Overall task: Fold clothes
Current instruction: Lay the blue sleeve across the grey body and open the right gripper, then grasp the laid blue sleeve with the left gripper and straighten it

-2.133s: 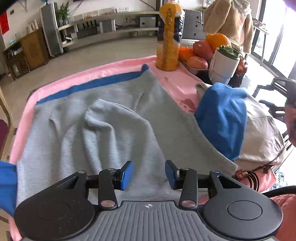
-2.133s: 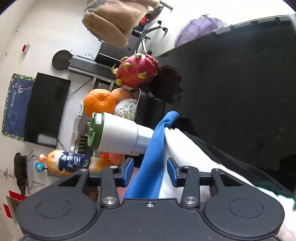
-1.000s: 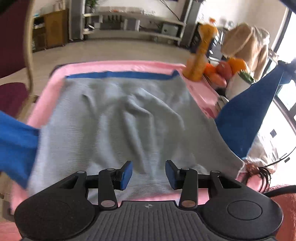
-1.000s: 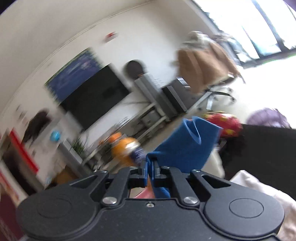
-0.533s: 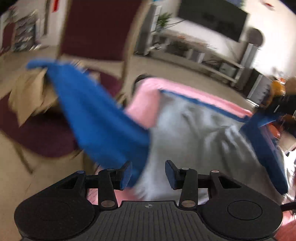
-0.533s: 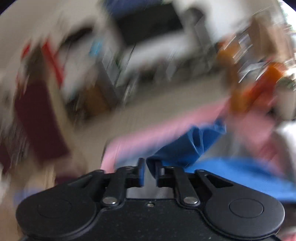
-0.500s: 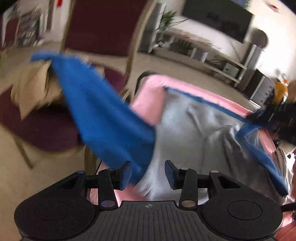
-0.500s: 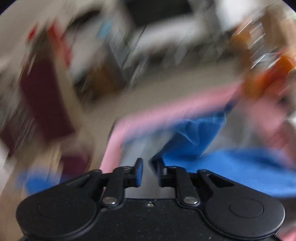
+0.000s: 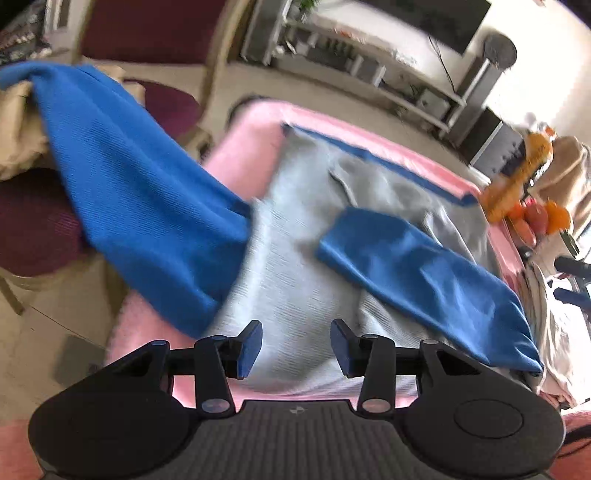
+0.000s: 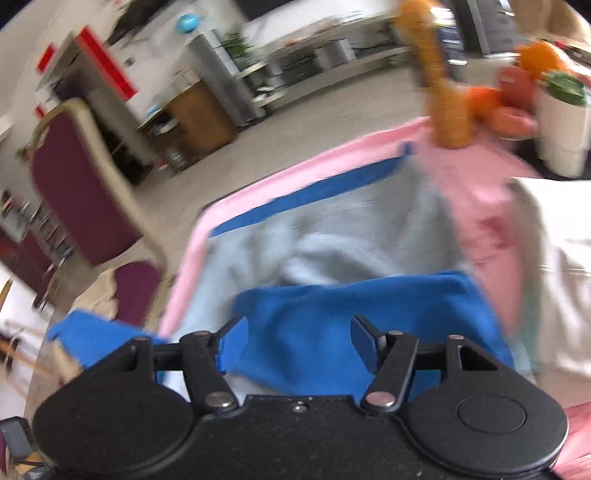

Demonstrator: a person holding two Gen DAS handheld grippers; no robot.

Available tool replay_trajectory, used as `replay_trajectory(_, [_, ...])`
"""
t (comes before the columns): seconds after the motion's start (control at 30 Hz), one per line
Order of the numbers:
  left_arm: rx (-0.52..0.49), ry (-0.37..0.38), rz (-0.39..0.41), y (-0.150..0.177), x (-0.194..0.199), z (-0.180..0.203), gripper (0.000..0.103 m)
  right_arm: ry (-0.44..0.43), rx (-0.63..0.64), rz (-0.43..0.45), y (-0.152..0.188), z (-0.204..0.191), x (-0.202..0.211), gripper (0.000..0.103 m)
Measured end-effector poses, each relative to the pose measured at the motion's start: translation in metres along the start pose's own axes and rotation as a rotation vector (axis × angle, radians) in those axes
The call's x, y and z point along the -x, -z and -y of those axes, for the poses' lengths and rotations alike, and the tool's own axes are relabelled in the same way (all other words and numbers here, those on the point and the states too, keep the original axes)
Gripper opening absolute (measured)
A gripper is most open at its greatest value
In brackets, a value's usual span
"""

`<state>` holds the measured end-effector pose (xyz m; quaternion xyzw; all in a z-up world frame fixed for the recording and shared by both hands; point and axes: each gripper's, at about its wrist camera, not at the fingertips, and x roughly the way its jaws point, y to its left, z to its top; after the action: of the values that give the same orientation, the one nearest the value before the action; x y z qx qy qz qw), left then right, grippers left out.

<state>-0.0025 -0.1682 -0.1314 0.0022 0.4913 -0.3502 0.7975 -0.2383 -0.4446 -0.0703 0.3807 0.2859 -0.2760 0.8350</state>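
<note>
pink-covered table (image 9: 240, 155) beside maroon chair (image 9: 147, 29)

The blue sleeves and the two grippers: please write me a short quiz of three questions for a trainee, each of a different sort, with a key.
1. True or false: the right gripper is shut on cloth.
2. Multiple choice: the blue sleeve folded inward lies on A) the chair, B) the grey garment, C) the floor.
3. Fill in: the other blue sleeve hangs off the table toward the ____.

Key: 1 false; 2 B; 3 chair.
</note>
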Motion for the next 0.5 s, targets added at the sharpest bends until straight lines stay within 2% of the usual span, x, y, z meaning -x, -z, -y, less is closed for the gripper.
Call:
replay_trajectory(0.07, [0.002,0.005,-0.028,-0.003,-0.011,0.007,0.045,-0.007,-0.053,-0.025,-0.002,0.033,-0.008,0.058])
replay_trajectory(0.1, [0.002,0.008,-0.042,-0.005,-0.016,0.011,0.044,-0.017,-0.082,-0.044,-0.001,0.049,-0.014,0.052])
replay_trajectory(0.2, [0.021,-0.004,-0.071,-0.015,-0.039,0.023,0.044,-0.009,-0.144,-0.112,0.01,0.081,-0.034,0.048])
replay_trajectory(0.27, [0.053,-0.008,-0.086,-0.022,-0.057,0.025,0.044,0.014,-0.172,-0.153,0.019,0.093,-0.044,0.048])
replay_trajectory(0.4, [0.161,0.042,-0.116,-0.029,-0.082,0.019,0.044,0.101,-0.216,-0.245,0.022,0.111,-0.061,0.047])
replay_trajectory(0.5, [0.214,0.072,-0.12,-0.032,-0.092,0.017,0.044,0.116,-0.272,-0.273,0.023,0.122,-0.069,0.047])
